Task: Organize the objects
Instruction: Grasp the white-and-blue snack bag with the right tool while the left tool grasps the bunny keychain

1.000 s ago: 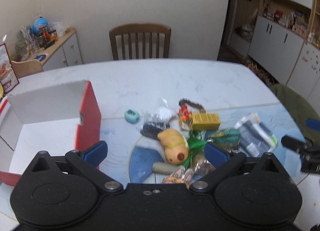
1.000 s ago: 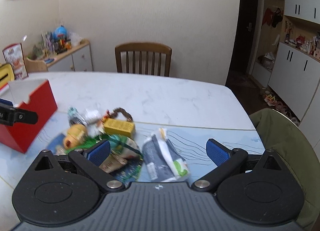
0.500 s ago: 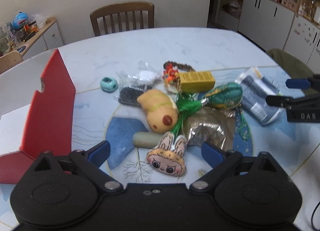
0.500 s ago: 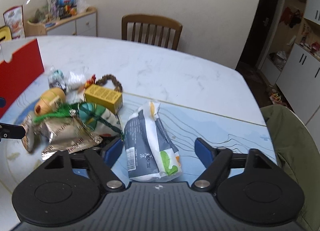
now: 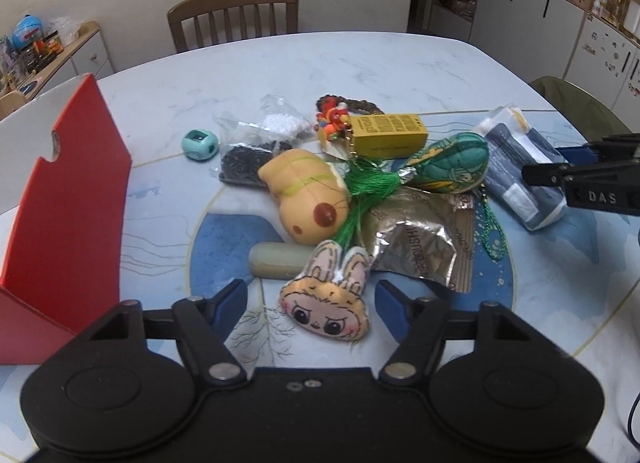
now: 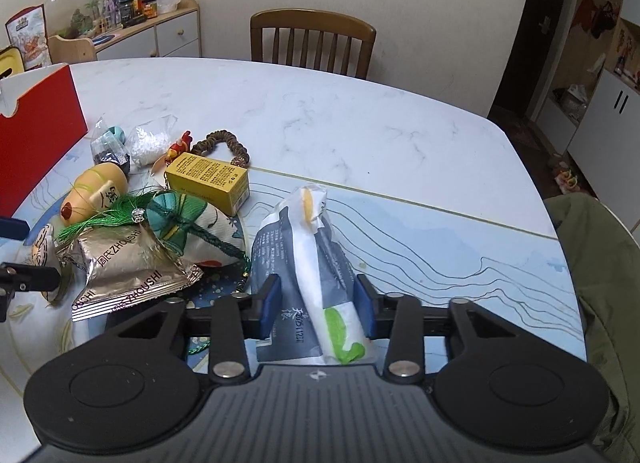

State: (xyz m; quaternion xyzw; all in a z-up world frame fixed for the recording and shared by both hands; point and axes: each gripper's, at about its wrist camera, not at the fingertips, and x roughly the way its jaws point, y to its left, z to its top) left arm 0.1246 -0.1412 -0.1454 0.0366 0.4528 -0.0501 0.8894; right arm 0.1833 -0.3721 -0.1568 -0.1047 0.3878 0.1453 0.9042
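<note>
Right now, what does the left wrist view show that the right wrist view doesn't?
Left wrist only: the bunny-face plush between the open left gripper, and the pale cylinder behind it. Right wrist only: the right gripper closed on the blue-white packet. Both: the yellow box, red box, foil snack bag.

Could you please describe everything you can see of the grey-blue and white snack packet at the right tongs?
The snack packet is a soft, crinkled plastic pouch, grey-blue with a white band, a green patch and printed characters. It lies lengthwise on the table, right of the pile. The right tongs straddle its near end, blue pads at both sides; a firm grip is not certain.
</note>
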